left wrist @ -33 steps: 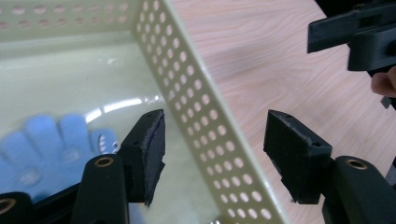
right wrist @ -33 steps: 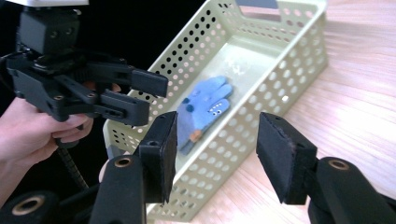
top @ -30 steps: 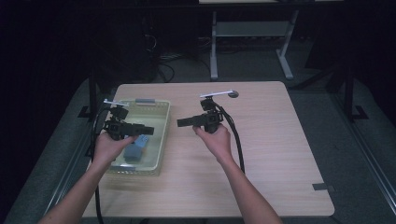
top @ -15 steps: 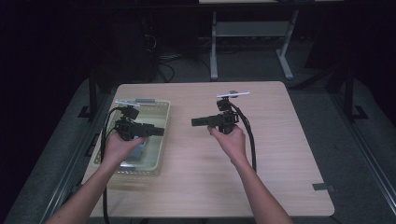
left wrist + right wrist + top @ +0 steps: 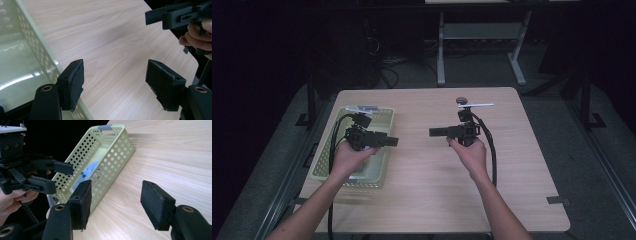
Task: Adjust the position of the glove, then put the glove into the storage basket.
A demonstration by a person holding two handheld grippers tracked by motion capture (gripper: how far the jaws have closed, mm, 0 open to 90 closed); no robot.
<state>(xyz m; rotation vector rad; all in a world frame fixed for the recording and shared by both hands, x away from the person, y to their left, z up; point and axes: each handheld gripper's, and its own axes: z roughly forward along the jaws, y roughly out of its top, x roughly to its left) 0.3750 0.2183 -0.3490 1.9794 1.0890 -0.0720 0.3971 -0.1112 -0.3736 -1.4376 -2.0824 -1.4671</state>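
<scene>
Overall light: the high view is looking dim, with the room around the table [image 5: 512, 165] sinking into near black.
Source: light is falling from above onto the wood.
Glare: a white streak is glinting on the basket [image 5: 15, 82] floor, lower left of the left gripper view.
Shadows: soft ones are lying beside the basket wall.
Sharpness: near pads are showing slightly soft; the wood grain is staying crisp.

table [image 5: 512, 165]: light wood look, smooth, fine grain lines | basket [image 5: 110, 157]: pale green plastic, full of small holes, shiny floor inside | left gripper [image 5: 115, 85]: black matt plastic, rough foam-like pads | right gripper [image 5: 115, 205]: same black matt plastic
</scene>
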